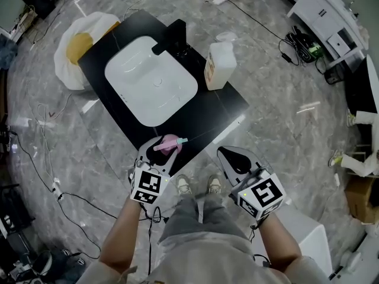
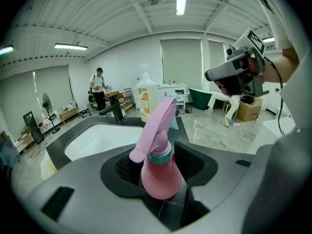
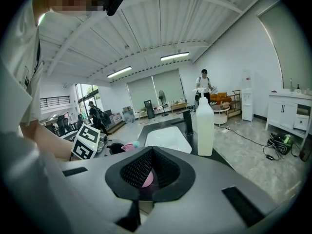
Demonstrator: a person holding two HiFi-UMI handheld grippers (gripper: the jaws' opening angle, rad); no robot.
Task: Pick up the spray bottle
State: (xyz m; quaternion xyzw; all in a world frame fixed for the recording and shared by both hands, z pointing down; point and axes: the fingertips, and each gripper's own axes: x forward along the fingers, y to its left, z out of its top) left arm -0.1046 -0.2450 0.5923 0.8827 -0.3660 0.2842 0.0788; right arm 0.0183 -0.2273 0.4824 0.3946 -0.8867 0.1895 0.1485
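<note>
A pink spray bottle [image 1: 170, 142] with a pale teal nozzle stands upright on the near corner of the black countertop [image 1: 219, 108]. My left gripper [image 1: 161, 148] reaches around it. In the left gripper view the bottle [image 2: 160, 177] stands between the two wide-apart pads of that gripper [image 2: 161, 152], and no clear squeeze shows. My right gripper [image 1: 230, 154] hangs off the counter's near edge, to the right of the bottle. Its tips meet around nothing [image 3: 151, 150], and a bit of pink bottle [image 3: 127, 146] shows beyond them.
A white sink [image 1: 151, 78] with a black faucet [image 1: 172, 37] fills the countertop's middle. A white jug with an orange label [image 1: 218, 67] stands at its right. A white and yellow bag [image 1: 80, 46] lies left; cables cross the marble floor. A white box [image 1: 308, 229] stands beside my right arm.
</note>
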